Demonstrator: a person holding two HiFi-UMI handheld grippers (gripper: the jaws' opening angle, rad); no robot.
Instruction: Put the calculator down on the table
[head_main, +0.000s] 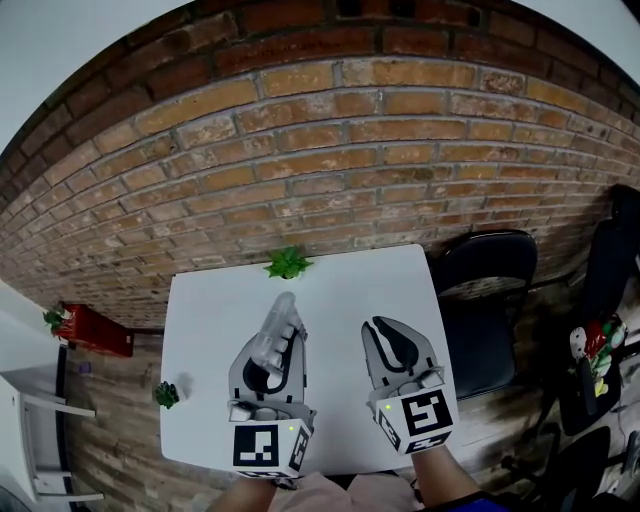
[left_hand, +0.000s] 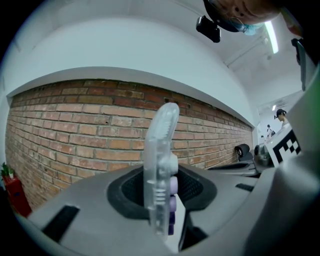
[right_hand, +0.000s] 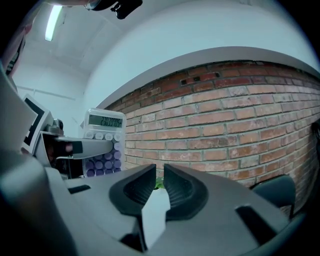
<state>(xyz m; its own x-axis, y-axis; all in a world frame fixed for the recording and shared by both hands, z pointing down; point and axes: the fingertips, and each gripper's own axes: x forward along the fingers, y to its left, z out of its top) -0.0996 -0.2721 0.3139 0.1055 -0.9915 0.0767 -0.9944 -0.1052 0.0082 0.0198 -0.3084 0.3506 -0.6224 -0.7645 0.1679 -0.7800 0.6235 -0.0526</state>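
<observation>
Left gripper (head_main: 272, 362) clamped on the clear-cased calculator (head_main: 281, 318), held edge-up above the white table (head_main: 340, 290) | right gripper (head_main: 385, 335) alongside, jaws a narrow slit apart, empty | small green plant (head_main: 288, 263) at table's far edge | brick wall (head_main: 330, 150) behind

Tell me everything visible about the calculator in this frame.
The calculator is a slim clear-plastic slab with round purple keys, pale keys above them and a display showing digits. It stands on edge, clamped in the left gripper, display end jutting past the jaws, held over the white table, apparently clear of it.
</observation>
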